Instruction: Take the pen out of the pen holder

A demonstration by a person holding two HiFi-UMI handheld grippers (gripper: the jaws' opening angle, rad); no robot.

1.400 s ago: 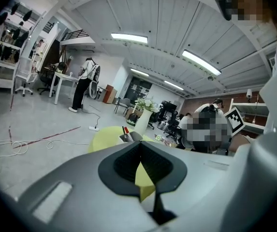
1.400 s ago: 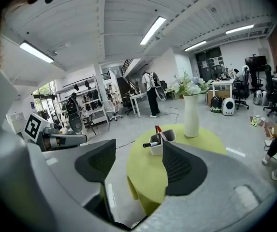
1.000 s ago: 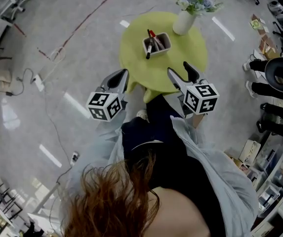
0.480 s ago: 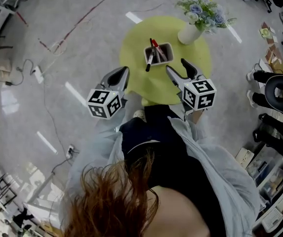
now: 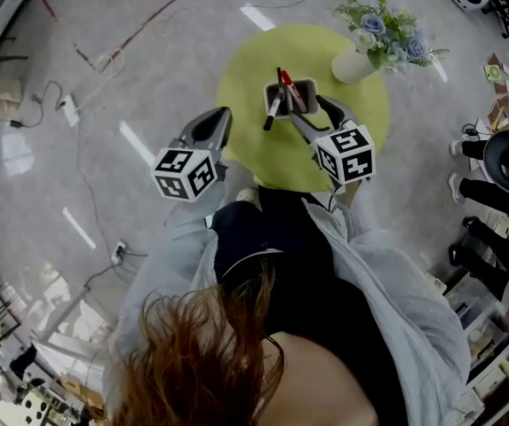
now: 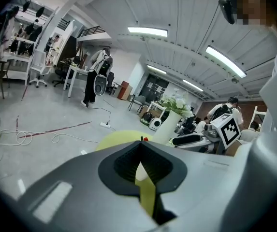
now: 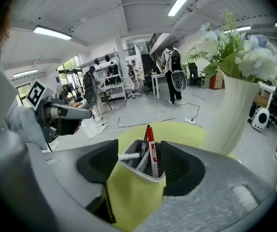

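Note:
A grey pen holder stands on the round yellow-green table. It holds a red-capped pen, and a black-tipped pen leans over its left rim. My right gripper reaches over the table's near part. In the right gripper view the pen holder sits between the wide-set jaws of my right gripper, which are closing; the red-capped pen stands upright in it. My left gripper hovers off the table's left edge, shut and holding nothing, and the left gripper looks over the table.
A white vase of pale flowers stands at the table's far right, close to the holder. Cables and a power strip lie on the grey floor at left. Chairs and shelves crowd the right side. The person's legs are against the table's near edge.
My right gripper has moved forward and down over the table until its jaws flank the pen holder. The left gripper has edged forward beside the table.

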